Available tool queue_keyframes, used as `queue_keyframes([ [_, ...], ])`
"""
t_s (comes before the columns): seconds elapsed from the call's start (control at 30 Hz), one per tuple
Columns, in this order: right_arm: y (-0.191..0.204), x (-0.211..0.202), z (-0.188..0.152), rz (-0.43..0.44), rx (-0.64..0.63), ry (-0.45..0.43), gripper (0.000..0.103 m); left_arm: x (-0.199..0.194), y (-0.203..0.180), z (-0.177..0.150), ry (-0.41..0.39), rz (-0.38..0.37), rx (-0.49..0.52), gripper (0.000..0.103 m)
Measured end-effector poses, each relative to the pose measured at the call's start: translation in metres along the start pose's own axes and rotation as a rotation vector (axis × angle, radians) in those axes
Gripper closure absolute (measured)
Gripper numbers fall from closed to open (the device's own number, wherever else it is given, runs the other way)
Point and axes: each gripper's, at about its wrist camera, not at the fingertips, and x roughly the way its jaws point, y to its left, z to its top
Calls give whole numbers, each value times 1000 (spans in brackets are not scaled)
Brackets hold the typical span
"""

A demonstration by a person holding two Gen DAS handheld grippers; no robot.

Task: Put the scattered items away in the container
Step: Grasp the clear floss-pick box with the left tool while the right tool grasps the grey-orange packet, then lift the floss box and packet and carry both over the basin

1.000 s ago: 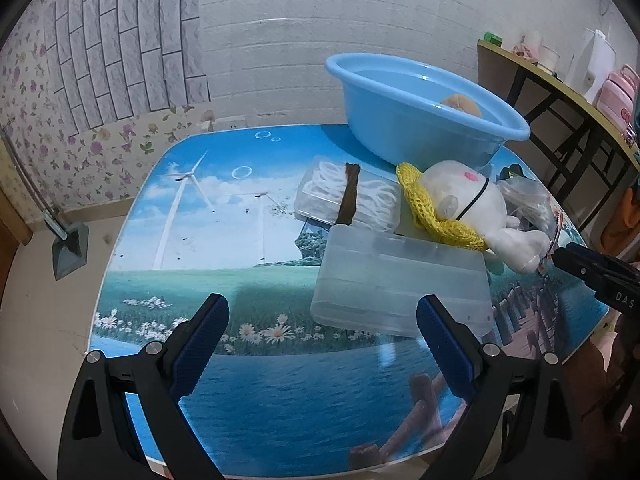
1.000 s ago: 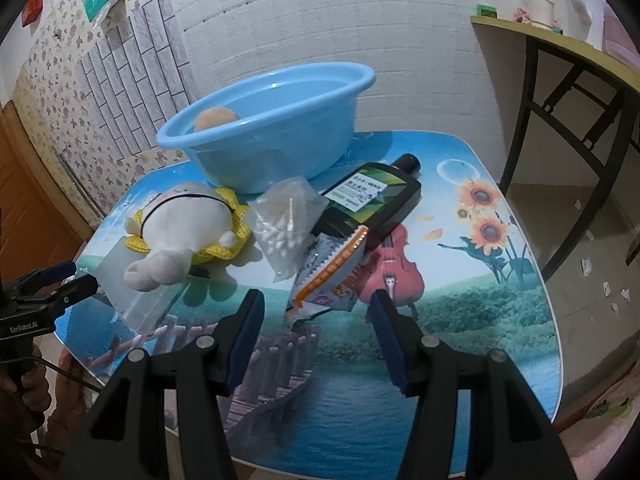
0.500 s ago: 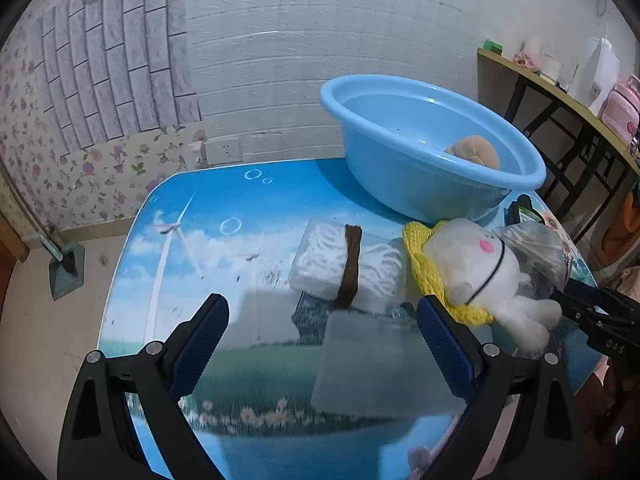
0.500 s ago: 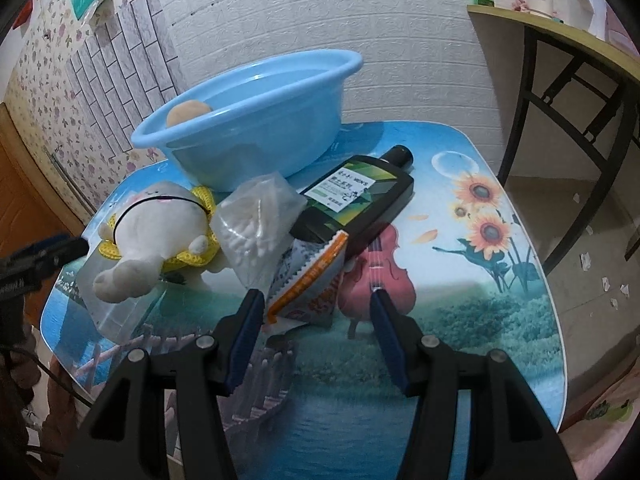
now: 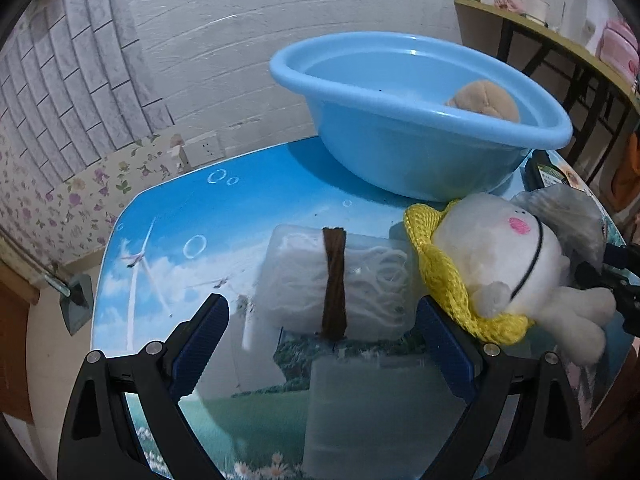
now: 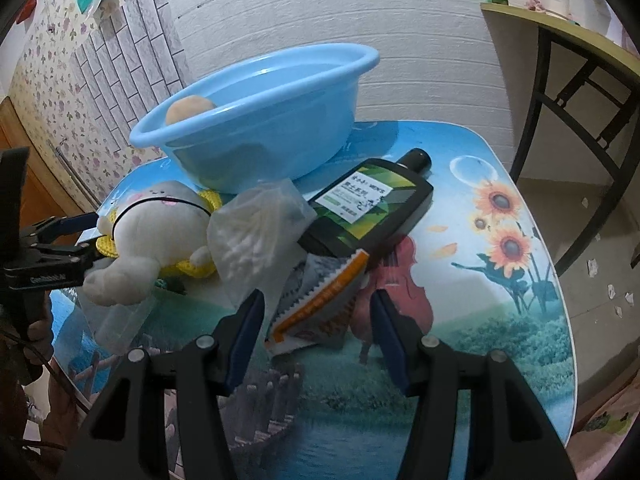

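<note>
Now the left gripper (image 5: 322, 320) has pushed forward over the last second: the clear plastic box (image 5: 380, 412) that lay ahead of it sits low between its blue fingers (image 5: 202, 338), and the clear packet of white noodle-like strands with a brown band (image 5: 336, 280) fills the gap at the fingertips. The fingers are wide apart and grip nothing; whether they touch the packet cannot be told.

Moving rightward in the left wrist view, a white plush toy with a yellow knitted collar (image 5: 508, 256) lies just beside the packet, and behind both stands the blue plastic basin (image 5: 400, 152), the container, already holding one tan round item (image 5: 482, 100).

The right gripper (image 6: 318, 330) has also closed in during that second. Its fingers are apart and empty, straddling the near end of an orange-and-white snack packet (image 6: 320, 300). To the left of that lie the plush toy and a clear bag of cotton swabs (image 6: 256, 236); to the right, a dark flat bottle with a green label (image 6: 372, 208) rests against the basin's foot on the picture-printed table (image 6: 500, 320).

Judging from this, both hands are lining up first grasps, the left on the noodle packet, the right on the snack packet. Nearly everything remains outside the basin, so the tidying is barely begun.
</note>
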Motion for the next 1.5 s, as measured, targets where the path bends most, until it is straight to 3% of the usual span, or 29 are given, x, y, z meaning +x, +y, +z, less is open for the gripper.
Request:
queue_keyframes([
  [0.1,-1,1,0,10,0,0,51,9,-2,4,10,-27,11,8],
  [0.17,-2,2,1,31,12,1,65,13,-2,6,13,-54,3,10],
  [0.2,-2,2,1,40,15,4,66,12,-1,6,11,-57,-1,21],
  [0.43,-1,-8,-1,53,3,-11,71,-9,-4,-2,-38,-6,13,22],
  [0.93,14,-55,-17,55,-29,-85,72,-87,23,-44,-132,28,-102,22],
  [1.27,31,-51,-34,73,-71,-25,72,-88,32,-83,-85,33,-160,21],
  [1.5,39,-42,-38,33,-97,9,70,-85,30,-94,-76,38,-163,20],
])
